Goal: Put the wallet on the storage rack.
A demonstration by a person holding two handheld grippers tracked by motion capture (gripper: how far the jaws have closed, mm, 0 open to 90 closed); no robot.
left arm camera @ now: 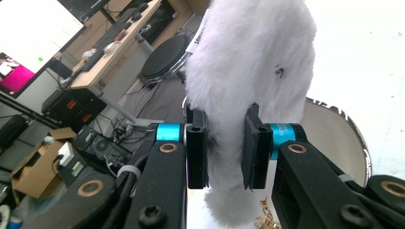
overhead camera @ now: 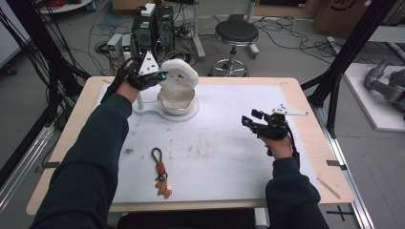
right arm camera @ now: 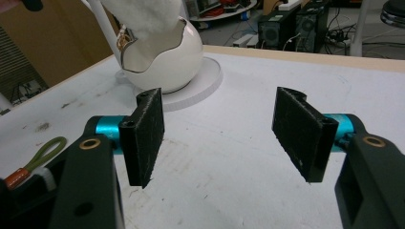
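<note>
Left hand-held gripper (left arm camera: 224, 145) clamps white fluffy toy (left arm camera: 248, 71) above egg-shaped bowl (overhead camera: 177, 102); right hand-held gripper (right arm camera: 224, 131) gapes empty

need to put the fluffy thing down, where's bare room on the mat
Bare mat lies between the keychain and the right gripper, and right of the egg-shaped bowl. It is crowded at the bowl, where the left gripper holds the white fluffy piece.

The white fluffy cloth (left arm camera: 248, 81) runs off the top of the left gripper view and covers most of the egg-shaped bowl (left arm camera: 344, 138). The keychain (right arm camera: 33, 160) is cut by the right gripper view's left edge.
</note>
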